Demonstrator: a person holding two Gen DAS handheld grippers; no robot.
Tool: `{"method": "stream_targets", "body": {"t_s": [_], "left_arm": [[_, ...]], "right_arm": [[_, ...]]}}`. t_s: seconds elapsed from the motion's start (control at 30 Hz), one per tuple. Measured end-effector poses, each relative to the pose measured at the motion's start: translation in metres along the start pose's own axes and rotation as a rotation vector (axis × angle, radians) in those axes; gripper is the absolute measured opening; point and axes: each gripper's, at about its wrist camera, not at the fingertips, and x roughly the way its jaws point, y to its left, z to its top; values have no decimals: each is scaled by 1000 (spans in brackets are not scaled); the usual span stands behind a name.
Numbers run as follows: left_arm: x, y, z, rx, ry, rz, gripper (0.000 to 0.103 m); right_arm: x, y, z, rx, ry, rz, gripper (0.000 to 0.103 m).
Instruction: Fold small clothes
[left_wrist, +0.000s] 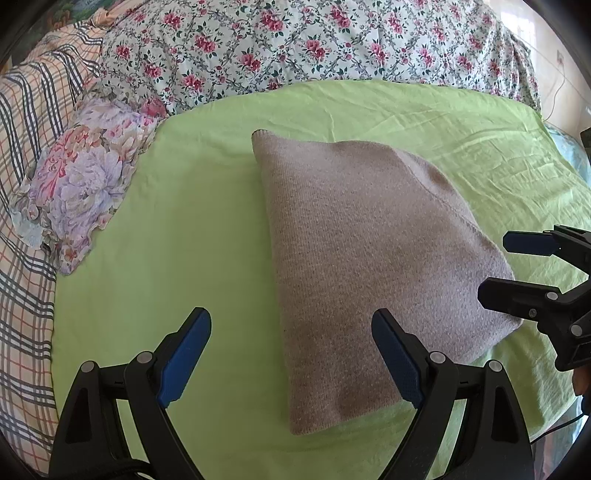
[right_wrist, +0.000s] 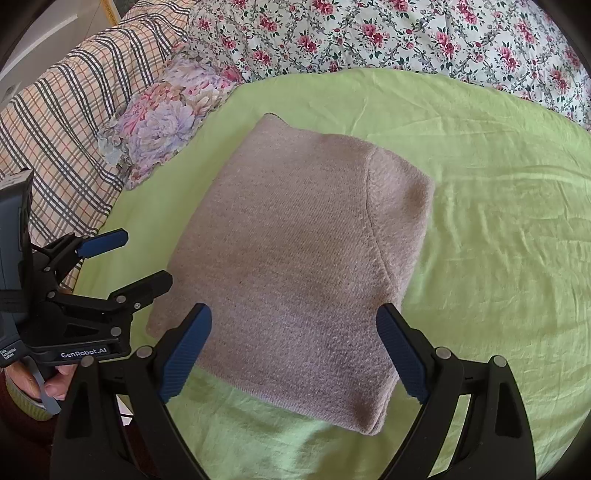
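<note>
A beige knitted garment (left_wrist: 362, 258) lies folded into a neat rectangle on the light green sheet (left_wrist: 184, 221); it also shows in the right wrist view (right_wrist: 295, 258). My left gripper (left_wrist: 291, 321) is open and empty, hovering above the garment's near left edge. It shows in the right wrist view (right_wrist: 146, 256) at the left, beside the garment's left corner. My right gripper (right_wrist: 293, 317) is open and empty, hovering over the garment's near edge. It shows in the left wrist view (left_wrist: 493, 262) at the right, by the garment's right corner.
A floral quilt (left_wrist: 295, 44) is bunched along the far side of the bed. A checked blanket (left_wrist: 26, 184) and a small flowered pillow (left_wrist: 81, 177) lie at the left. The green sheet (right_wrist: 498, 221) spreads right of the garment.
</note>
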Motion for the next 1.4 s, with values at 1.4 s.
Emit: {"method": "stream_targets", "body": {"t_s": [1.4], "left_arm": [[3, -5, 13, 13, -7, -9, 89]], "right_arm": [[-1, -15, 10, 11, -2, -15, 91]]}}
